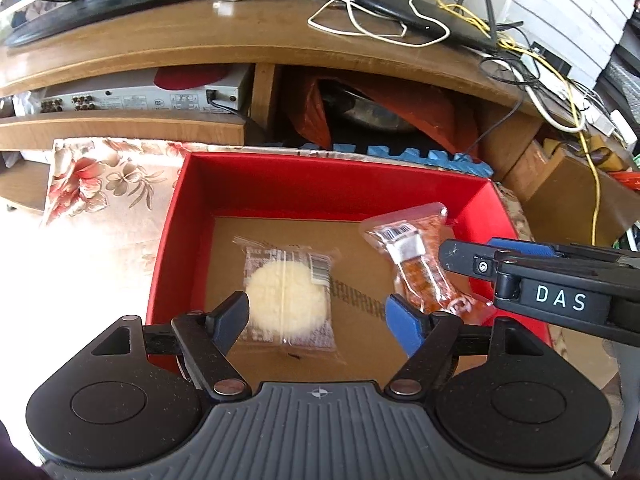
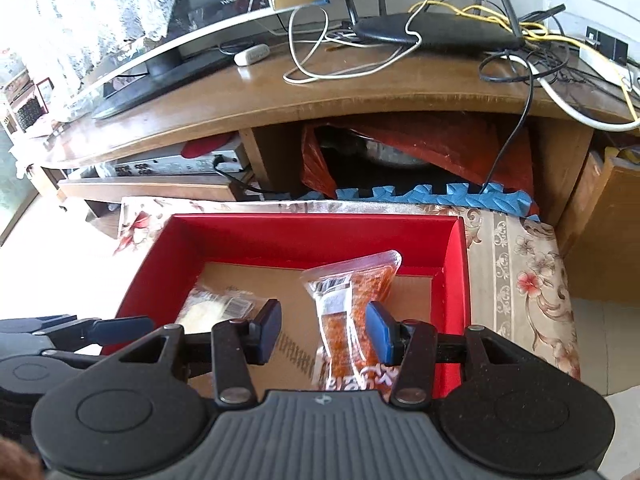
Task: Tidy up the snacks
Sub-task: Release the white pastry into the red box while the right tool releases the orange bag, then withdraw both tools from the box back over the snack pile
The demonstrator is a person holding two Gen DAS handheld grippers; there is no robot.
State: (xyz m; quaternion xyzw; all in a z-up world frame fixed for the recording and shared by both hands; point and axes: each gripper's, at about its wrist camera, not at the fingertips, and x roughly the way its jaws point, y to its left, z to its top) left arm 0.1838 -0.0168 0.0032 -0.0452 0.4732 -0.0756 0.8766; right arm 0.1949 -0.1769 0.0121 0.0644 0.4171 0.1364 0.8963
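- I count two snack packets, and both are lying inside one red box (image 1: 188, 216) that has a brown cardboard floor.
- The first one is a clear packet with a round pale cake (image 1: 286, 300). It lies flat on the floor of the box, on the left side in my left view.
- The second one is a long clear packet of orange-red snack (image 2: 352, 316). It lies on the right side of the box, with its far end leaning up near the back wall.
- My left gripper (image 1: 320, 320) is released. Its two fingers stand wide apart above the cake packet and do not press it.
- My right gripper (image 2: 324, 330) has its two pads apart, one on each side of the orange packet. In the right view I see space between the pads and the packet, so I read it as released, holding nothing.
- The box stands on one flowered cloth (image 2: 520, 272), in front of one wooden desk (image 1: 240, 40).
- On the desk I count one black router (image 2: 440, 32) with antennas, one monitor base (image 1: 80, 12), and several loose cables, white, yellow and black.
- Under the desk there is one silver device (image 1: 140, 100) on a shelf, and one blue foam mat (image 2: 440, 196) just behind the cloth.
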